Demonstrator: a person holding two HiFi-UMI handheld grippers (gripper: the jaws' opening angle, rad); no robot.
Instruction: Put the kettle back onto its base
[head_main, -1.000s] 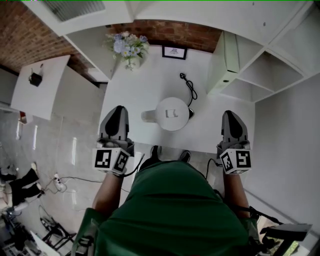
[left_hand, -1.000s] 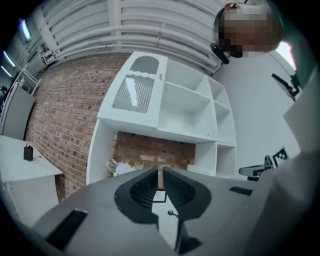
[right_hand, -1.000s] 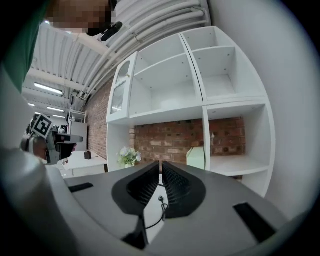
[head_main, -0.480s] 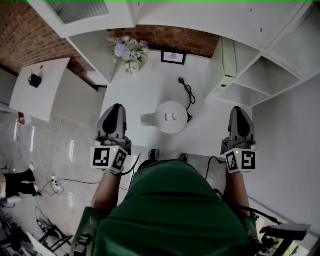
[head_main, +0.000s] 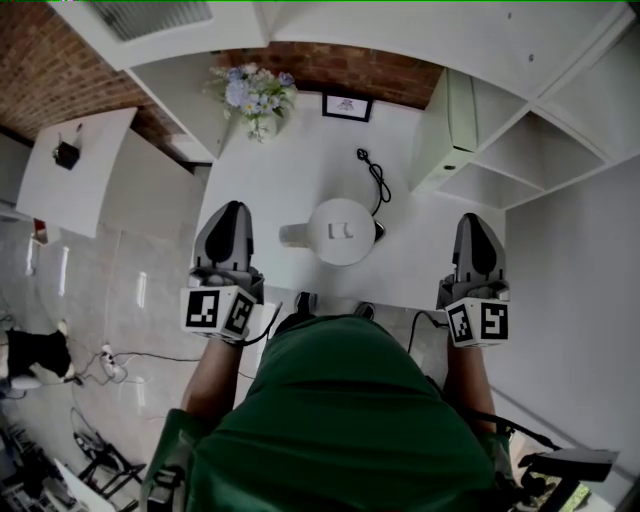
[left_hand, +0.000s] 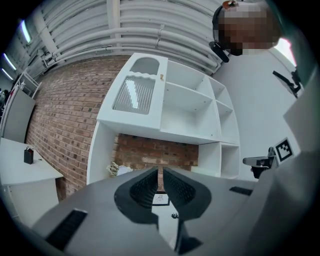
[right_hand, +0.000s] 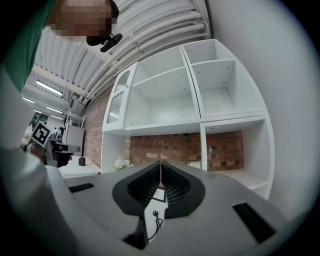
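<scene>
You stand at a white table (head_main: 300, 170) with a claw in each hand. The white kettle (head_main: 341, 230) stands near the table's front edge, between the two claws and touching neither. Your left claw (head_main: 232, 208) hovers at the table's left edge, jaws closed together and empty. Your right claw (head_main: 472, 218) hovers at the right edge, also pressed closed on nothing. A black cord (head_main: 378, 178) lies behind the kettle. Flowers (head_main: 255, 95) and a small framed picture (head_main: 347, 105) sit at the far edge.
</scene>
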